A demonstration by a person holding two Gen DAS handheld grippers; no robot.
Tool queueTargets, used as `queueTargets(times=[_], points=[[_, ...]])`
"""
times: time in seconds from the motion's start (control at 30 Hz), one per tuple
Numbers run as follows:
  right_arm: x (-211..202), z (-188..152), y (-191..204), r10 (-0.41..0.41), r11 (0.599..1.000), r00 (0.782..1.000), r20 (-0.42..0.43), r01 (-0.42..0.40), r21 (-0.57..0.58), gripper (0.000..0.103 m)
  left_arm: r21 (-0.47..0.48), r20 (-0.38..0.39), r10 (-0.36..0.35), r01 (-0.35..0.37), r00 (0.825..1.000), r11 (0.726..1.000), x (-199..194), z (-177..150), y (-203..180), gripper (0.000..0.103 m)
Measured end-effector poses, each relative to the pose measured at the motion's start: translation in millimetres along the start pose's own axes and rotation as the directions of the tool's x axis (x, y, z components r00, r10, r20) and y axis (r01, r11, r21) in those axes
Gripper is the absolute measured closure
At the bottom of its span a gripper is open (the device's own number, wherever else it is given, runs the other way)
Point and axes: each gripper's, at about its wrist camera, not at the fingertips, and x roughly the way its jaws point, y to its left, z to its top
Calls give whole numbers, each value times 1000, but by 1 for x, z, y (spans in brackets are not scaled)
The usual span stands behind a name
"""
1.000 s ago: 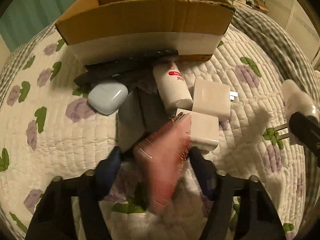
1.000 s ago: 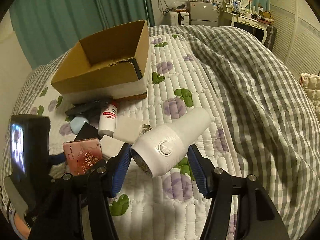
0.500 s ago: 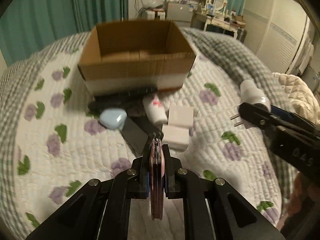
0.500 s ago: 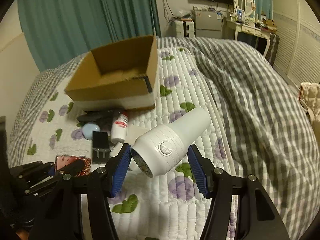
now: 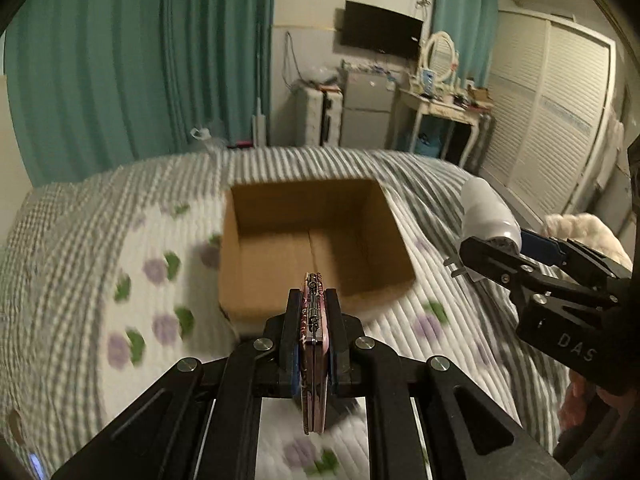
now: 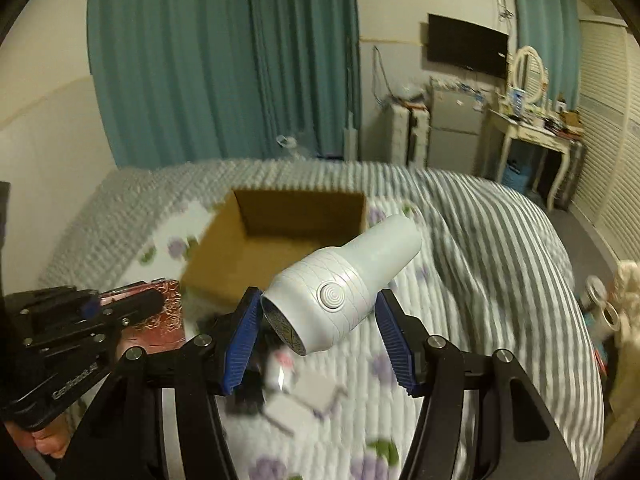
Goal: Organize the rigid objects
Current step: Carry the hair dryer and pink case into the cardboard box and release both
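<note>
My left gripper (image 5: 313, 312) is shut on a flat pink patterned case (image 5: 314, 356), held edge-on above the bed and just short of an open, empty cardboard box (image 5: 316, 248). The case also shows in the right wrist view (image 6: 158, 316). My right gripper (image 6: 320, 332) is shut on a white cylindrical device with a round button (image 6: 344, 280), held in the air to the right of the box (image 6: 264, 260). From the left wrist view the device (image 5: 488, 212) and right gripper (image 5: 516, 256) are at the right.
Small white blocks and a dark item (image 6: 296, 396) lie blurred on the quilt under my right gripper. The bed has a floral quilt (image 5: 152, 300) and a grey checked cover (image 6: 500, 240). Curtains, a fridge, a dresser and wardrobe doors stand beyond.
Both grippers have risen and moved toward the box with their objects. The left one closed on the pink case and lifted it; the pile on the quilt has dropped below view.
</note>
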Motion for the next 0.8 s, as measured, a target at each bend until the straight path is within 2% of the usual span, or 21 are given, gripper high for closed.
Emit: queueTargets(times=[0.13, 0.33, 0.53, 0.67, 0.8], points=[[35, 40, 3, 62, 998, 998, 1, -62, -16, 45, 0, -6, 57, -57, 998, 998, 30, 31, 14, 93], [105, 67, 6, 95, 993, 995, -14, -96, -73, 45, 21, -22, 91, -91, 996, 996, 81, 50, 24, 93], [167, 51, 7, 84, 984, 995, -55, -92, -150, 45, 8, -65, 91, -91, 994, 996, 137, 44, 36, 93], [189, 36, 3, 85, 979, 994, -71, -97, -182, 45, 44, -58, 80, -78, 995, 996, 157, 38, 32, 93], [193, 28, 4, 84, 974, 995, -48, -92, -208, 45, 70, -64, 70, -66, 995, 995, 166, 35, 27, 93]])
